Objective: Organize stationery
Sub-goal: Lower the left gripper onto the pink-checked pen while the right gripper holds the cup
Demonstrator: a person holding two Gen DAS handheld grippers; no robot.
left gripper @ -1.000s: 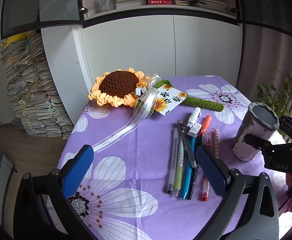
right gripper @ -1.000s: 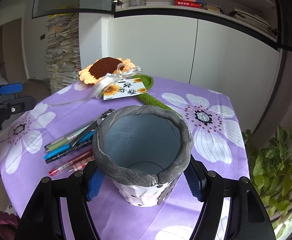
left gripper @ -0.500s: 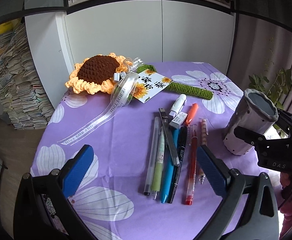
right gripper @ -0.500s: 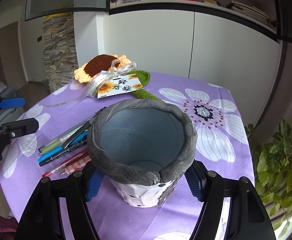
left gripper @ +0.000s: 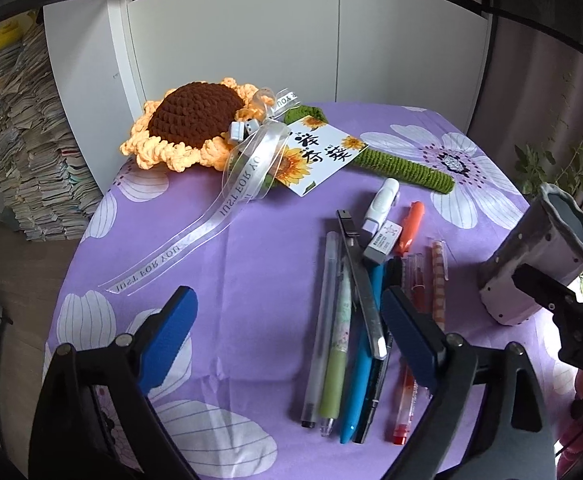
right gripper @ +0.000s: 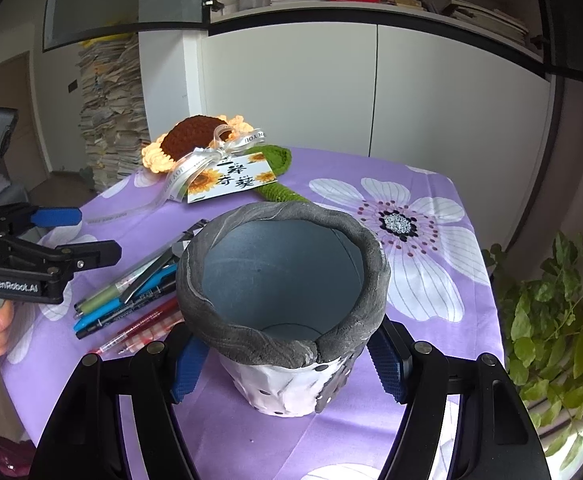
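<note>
- Purple flowered cloth covers the counter [left gripper: 259, 248] in the left wrist view. The left claw [left gripper: 287, 328] stands wide over it with nothing between its blue pads, though its jaws have just been closing a little.
- Compared with a second ago this claw has come forward and dipped: the row of pens [left gripper: 355, 336] now sits larger and lower in view, its right pad overlapping the black and red pens. Whether that pad touches them I cannot tell.
- An eraser [left gripper: 383, 242], a white correction tape [left gripper: 381, 204] and an orange marker [left gripper: 411, 226] lie just beyond the pens; the crocheted sunflower [left gripper: 195, 124] lies at the far edge.
- At the right, the grey pen holder [left gripper: 539, 264] leans in the right claw's grip.
- In the right wrist view the right claw [right gripper: 287, 364] is clamped on the pen holder [right gripper: 283, 280], pads pressing its pale lower wall, mouth open and empty, as before.
- The left claw [right gripper: 87, 236] has advanced from the left edge towards the pens [right gripper: 131, 292] beside the holder.
</note>
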